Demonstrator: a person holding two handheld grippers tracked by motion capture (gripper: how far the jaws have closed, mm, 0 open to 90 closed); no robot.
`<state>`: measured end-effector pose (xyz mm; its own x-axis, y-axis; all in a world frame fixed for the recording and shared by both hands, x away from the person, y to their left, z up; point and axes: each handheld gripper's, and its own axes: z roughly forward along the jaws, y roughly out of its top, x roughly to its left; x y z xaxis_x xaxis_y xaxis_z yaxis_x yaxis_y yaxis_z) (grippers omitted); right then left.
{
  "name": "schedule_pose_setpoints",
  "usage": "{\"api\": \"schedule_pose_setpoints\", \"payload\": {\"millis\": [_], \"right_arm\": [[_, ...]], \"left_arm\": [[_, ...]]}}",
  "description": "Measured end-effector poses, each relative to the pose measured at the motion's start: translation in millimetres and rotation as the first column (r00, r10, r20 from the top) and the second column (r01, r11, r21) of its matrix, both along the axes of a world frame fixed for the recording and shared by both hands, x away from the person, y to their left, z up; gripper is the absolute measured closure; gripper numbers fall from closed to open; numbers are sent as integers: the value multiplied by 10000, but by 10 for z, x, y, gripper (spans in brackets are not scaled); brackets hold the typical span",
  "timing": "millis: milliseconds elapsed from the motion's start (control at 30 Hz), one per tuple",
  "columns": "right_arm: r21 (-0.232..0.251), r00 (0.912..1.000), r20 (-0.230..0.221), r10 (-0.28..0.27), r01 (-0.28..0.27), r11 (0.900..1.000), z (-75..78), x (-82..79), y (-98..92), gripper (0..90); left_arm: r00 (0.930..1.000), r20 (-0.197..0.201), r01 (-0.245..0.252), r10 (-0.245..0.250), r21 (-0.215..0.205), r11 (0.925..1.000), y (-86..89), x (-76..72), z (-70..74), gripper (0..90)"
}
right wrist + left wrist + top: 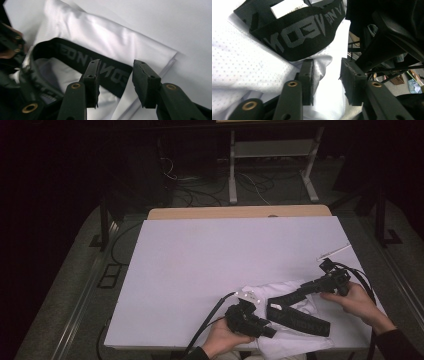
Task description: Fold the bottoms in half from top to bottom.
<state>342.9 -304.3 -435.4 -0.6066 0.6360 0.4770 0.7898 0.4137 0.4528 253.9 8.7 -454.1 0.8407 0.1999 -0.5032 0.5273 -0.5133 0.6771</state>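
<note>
Now you are holding both grippers, left gripper point(327, 82) and right gripper point(115, 83), jaws wide, over the unfolded white garment point(280, 320); nothing is being gripped yet.

Both hands low: left gripper point(268, 332) and right gripper point(274, 301) seemingly parted, jaws gaping.

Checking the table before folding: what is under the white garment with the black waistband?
The white garment lies on the white table cover, and its near edge hangs over the table's front. Anything beneath the cloth is hidden. Its black waistband lies on top.
</note>
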Motion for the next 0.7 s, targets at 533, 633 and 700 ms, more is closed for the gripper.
{"api": "schedule_pose_setpoints", "payload": {"millis": [533, 633, 700], "right_arm": [[916, 9978, -11, 665, -661, 9936, -9, 14, 61, 846], [1594, 9960, 33, 898, -891, 9832, 37, -51, -1, 856], [1760, 9943, 43, 1066, -1057, 9787, 55, -90, -19, 858]], "left_arm": [[9998, 123, -144, 151, -578, 9982, 97, 15, 112, 411], [9989, 190, -416, 433, -829, 9957, 142, 41, 139, 390], [9980, 188, -580, 600, -909, 9942, 164, 51, 152, 385]]}}
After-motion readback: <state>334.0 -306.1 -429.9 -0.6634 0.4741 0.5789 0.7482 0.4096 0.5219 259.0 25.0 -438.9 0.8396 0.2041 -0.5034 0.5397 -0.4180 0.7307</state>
